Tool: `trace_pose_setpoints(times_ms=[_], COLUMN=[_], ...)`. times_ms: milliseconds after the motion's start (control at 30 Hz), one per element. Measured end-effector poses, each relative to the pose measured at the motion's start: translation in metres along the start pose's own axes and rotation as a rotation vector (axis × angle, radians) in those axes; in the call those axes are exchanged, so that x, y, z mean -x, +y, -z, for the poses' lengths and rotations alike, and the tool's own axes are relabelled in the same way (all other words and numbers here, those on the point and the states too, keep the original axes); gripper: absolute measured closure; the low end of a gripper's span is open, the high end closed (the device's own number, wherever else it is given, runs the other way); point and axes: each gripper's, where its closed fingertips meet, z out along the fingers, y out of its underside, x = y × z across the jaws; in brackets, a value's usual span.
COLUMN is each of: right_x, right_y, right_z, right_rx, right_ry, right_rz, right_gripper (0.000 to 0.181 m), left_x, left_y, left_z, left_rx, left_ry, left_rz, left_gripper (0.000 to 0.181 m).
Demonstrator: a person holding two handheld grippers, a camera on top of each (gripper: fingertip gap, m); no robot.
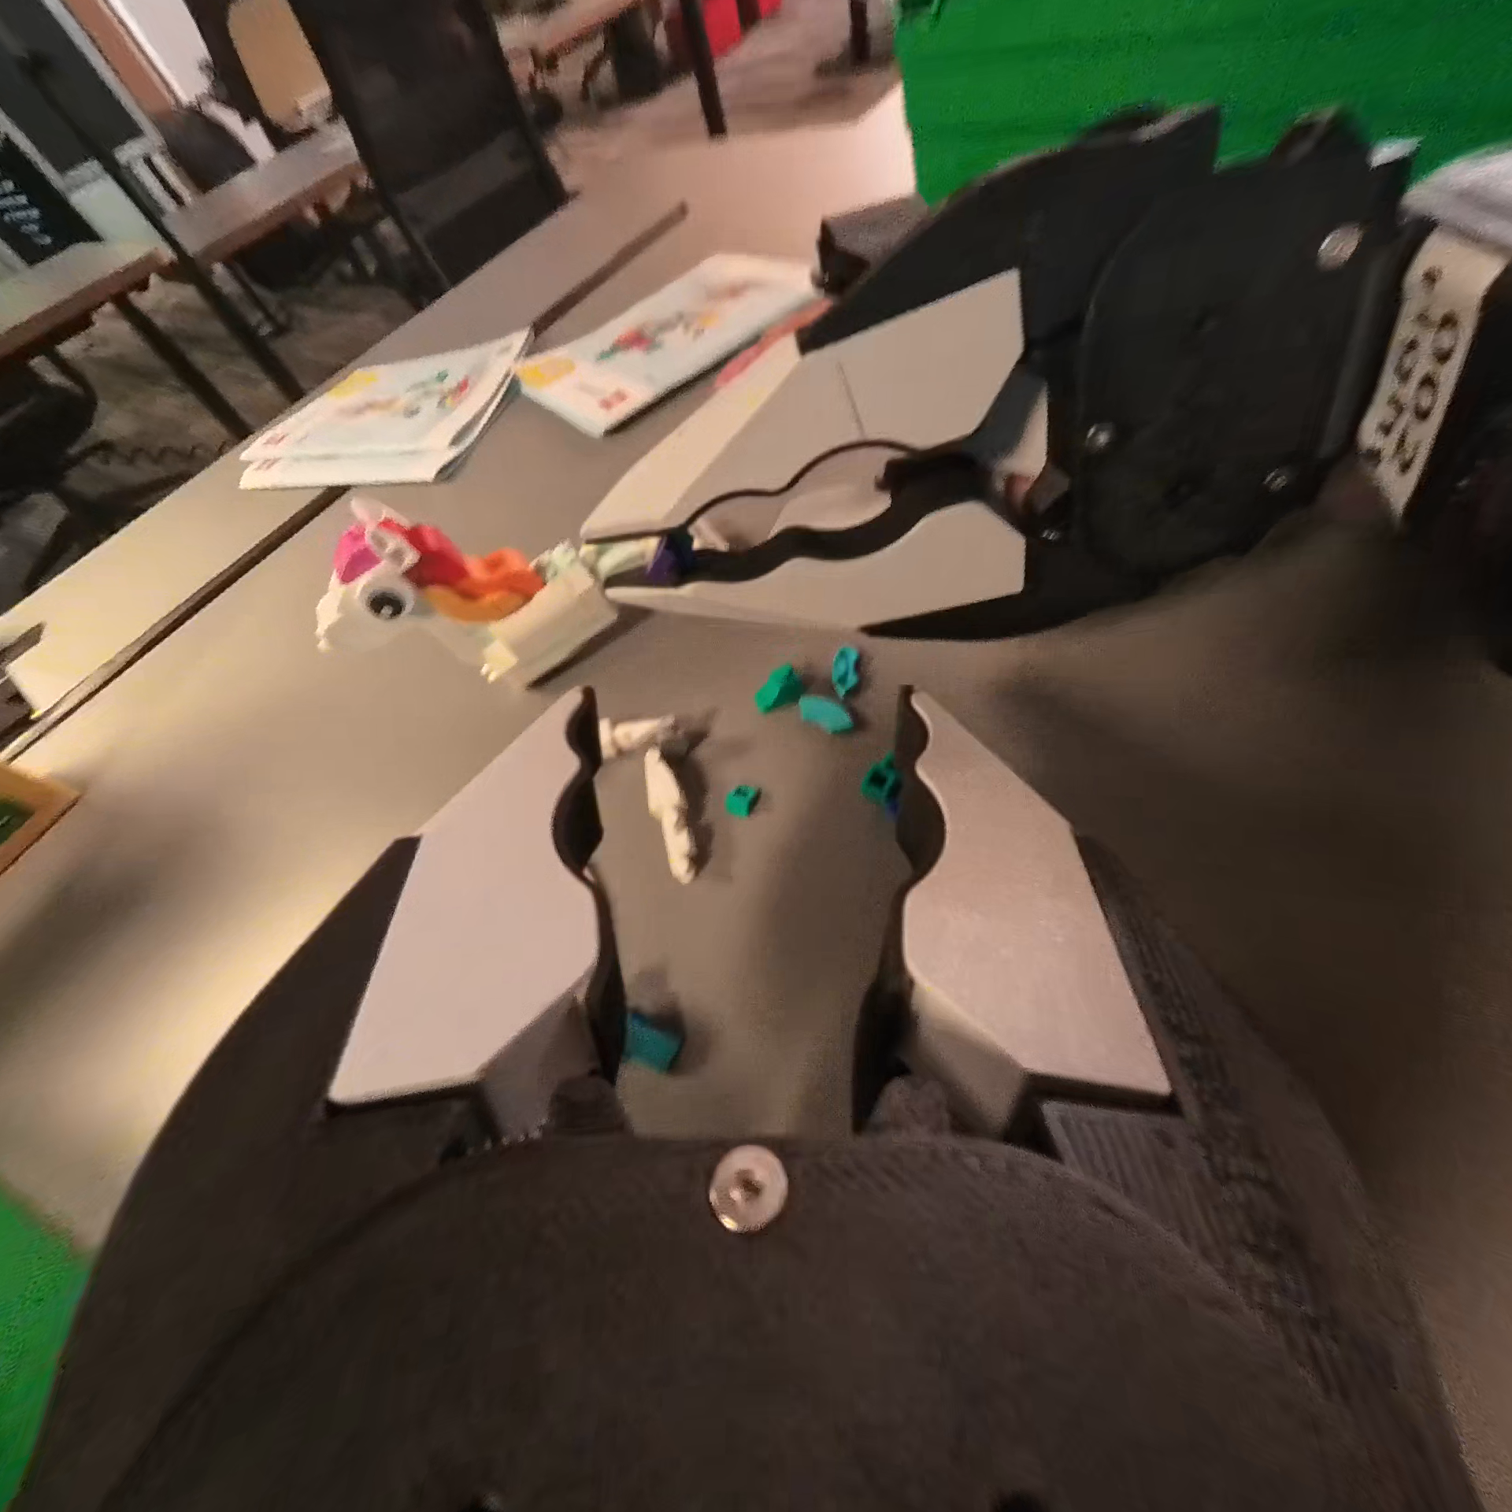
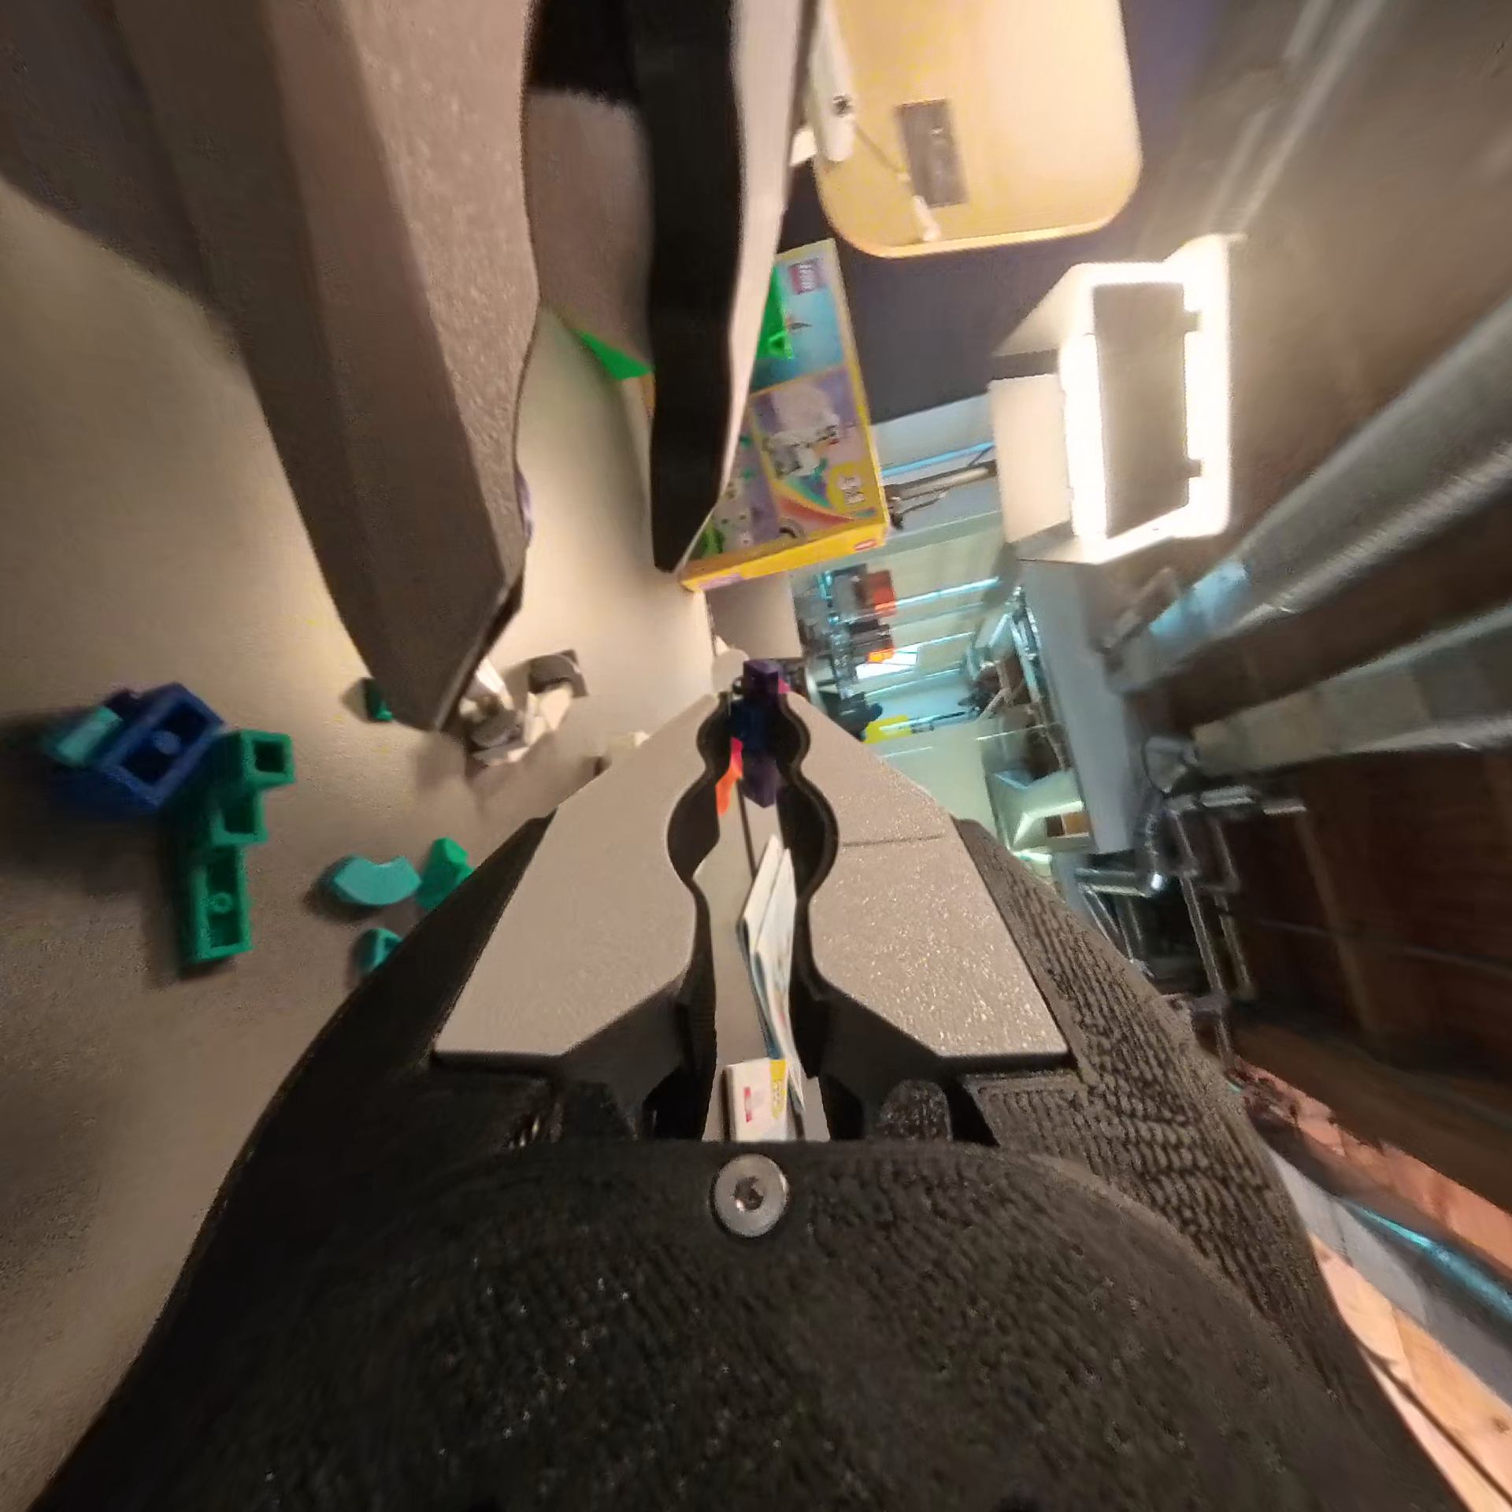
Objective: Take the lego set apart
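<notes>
Loose teal bricks [image 1: 806, 691] and white pieces [image 1: 671, 798] littering the table [image 1: 245, 818] between open jaws; booklets [image 1: 393, 417] beyond.

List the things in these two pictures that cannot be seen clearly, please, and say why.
- Purple piece, left wrist view: the right gripper covers most of it.
- Unicorn model, left wrist view: its rear end is hidden by those fingertips.
- Teal brick, left wrist view: blurred, partly behind the left gripper's finger.
- Lego box, right wrist view: partly behind the left gripper.

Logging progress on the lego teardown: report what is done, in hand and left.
Done: loose teal bricks and white pieces lie on the grey table. In hand: right gripper pinches a purple piece at the white rainbow-maned unicorn model; left gripper open. Left: most of the unicorn.
</notes>
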Motion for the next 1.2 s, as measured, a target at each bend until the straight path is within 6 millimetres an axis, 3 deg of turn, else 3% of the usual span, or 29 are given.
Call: trace_pose_setpoints(times_ms=[67, 167, 233, 367, 467, 767, 933, 1200], right_x=[-0.003, -0.009, -0.011, -0.002, 0.004, 0.038, 0.043, 0.044], right_y=[0.003, 0.001, -0.003, -0.006, -0.01, -0.012, -0.011, -0.012], right_z=[0.003, 0.005, 0.005, 0.003, 0.003, 0.004, 0.004, 0.004], right_rx=[-0.027, -0.058, -0.079, -0.102, -0.122, -0.125, -0.12, -0.121], right_ry=[0.031, 0.077, 0.096, 0.065, 0.036, -0.187, -0.214, -0.216], right_rz=[-0.015, -0.052, -0.07, -0.07, -0.066, -0.095, -0.084, -0.086], right_gripper=[0.172, 0.173, 0.173, 0.173, 0.173, 0.173, 0.173, 0.173], left_x=[0.001, 0.014, 0.019, 0.011, 0.01, 0.002, -0.002, 0.002], left_y=[-0.009, -0.028, -0.029, -0.033, -0.031, -0.002, 0.004, 0.003], left_z=[-0.008, -0.007, -0.006, -0.002, -0.001, -0.005, -0.007, -0.006], left_rx=[-0.102, -0.246, -0.277, -0.318, -0.32, -0.167, -0.143, -0.137], left_ry=[0.017, -0.005, 0.007, 0.087, 0.087, 0.066, -0.002, 0.04], left_rz=[0.032, 0.044, 0.056, 0.031, -0.041, -0.328, -0.465, -0.367], left_gripper=[0.113, 0.135, 0.149, 0.157, 0.176, 0.178, 0.171, 0.177])
